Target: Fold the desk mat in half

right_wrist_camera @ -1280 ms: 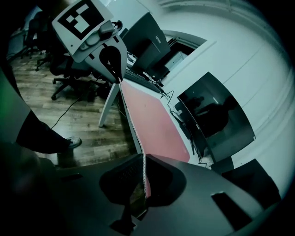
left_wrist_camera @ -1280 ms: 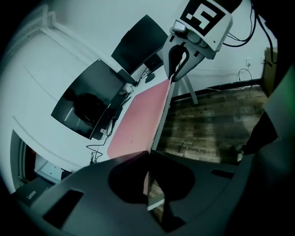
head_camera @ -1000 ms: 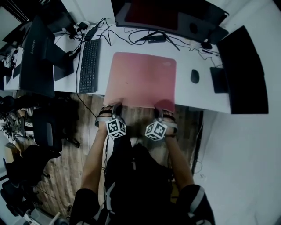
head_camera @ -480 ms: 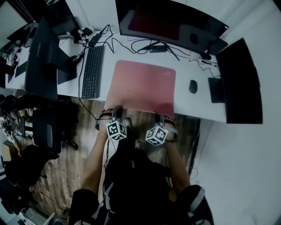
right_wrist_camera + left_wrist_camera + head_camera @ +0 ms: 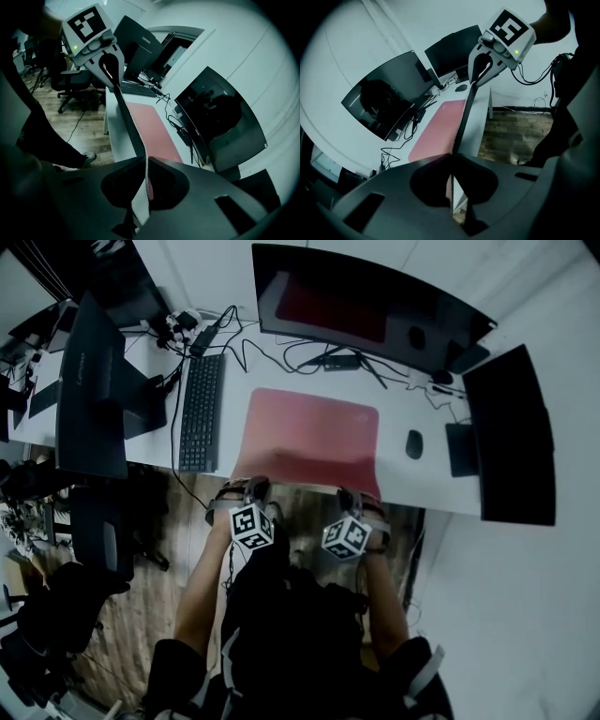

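Wooden flooring (image 5: 141,606) lies under the person, who stands at the near edge of a white desk (image 5: 427,479). Closest in, the left gripper (image 5: 452,158) has its jaws pinched almost fully together on the near left corner of the pink desk mat (image 5: 309,432), and the right gripper (image 5: 146,159) is clamped the same way on the near right corner. Between them the mat's near edge runs as a thin, fairly straight line, raised off the desk front, while the rest of the mat lies flat and reaches back toward the big monitor (image 5: 370,310).

The fold looks barely begun: the near edge is up, and nothing is doubled over yet. To do it well, both corners should rise together and stay level, with enough pull between them to keep the edge from sagging. They should then travel over the mat in an arc, so the far half does not drag. The keyboard (image 5: 199,412) lies just beside the left edge and the mouse (image 5: 414,443) near the right, so the corners should track straight. Cables (image 5: 314,351) lie just beyond the far edge; the near corners should land square on the far ones, short of that tangle.
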`<state>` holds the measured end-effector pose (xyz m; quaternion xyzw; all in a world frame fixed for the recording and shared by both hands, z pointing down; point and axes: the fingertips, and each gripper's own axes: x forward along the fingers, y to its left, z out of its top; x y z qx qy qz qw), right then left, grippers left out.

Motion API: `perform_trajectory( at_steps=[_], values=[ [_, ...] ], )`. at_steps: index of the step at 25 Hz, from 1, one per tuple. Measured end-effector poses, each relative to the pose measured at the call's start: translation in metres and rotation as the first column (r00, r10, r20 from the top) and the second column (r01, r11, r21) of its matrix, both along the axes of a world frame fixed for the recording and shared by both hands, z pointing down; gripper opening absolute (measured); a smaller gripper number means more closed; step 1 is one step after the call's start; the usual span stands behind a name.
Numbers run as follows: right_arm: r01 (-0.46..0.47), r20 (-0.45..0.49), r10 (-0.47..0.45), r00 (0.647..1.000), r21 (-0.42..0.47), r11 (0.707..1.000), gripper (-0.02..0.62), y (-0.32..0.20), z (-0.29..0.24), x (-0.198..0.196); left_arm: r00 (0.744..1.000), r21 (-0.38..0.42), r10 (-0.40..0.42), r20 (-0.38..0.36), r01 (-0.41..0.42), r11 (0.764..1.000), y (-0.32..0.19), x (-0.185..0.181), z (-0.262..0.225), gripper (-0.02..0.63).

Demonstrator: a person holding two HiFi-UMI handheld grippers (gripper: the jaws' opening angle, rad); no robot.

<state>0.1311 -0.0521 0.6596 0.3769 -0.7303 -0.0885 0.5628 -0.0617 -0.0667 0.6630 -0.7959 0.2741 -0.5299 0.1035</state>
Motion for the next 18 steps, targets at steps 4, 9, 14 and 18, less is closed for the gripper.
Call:
perform_trajectory(
  at_steps=[4, 9, 14, 18],
  values=[
    [-0.020, 0.001, 0.020, 1.000, -0.044, 0.999, 0.021, -0.010, -0.004, 0.001, 0.999, -0.032, 0.049, -0.004, -0.049, 0.998, -0.009, 0.001, -0.004, 0.020],
    [-0.023, -0.003, 0.023, 1.000, -0.067, 0.997, 0.021, -0.018, -0.012, 0.000, 0.994, -0.087, 0.109, -0.006, -0.109, 0.990, -0.016, 0.000, -0.008, 0.020],
    [-0.021, -0.028, 0.018, 0.999, -0.082, 0.996, 0.021, -0.028, -0.020, 0.000, 0.985, -0.105, 0.170, 0.010, -0.168, 0.980, -0.027, 0.000, -0.019, 0.020],
    [-0.027, -0.048, 0.022, 0.999, -0.093, 0.995, 0.021, -0.036, -0.030, 0.000, 0.975, -0.095, 0.220, 0.017, -0.218, 0.971, -0.037, 0.000, -0.029, 0.020]
  ],
)
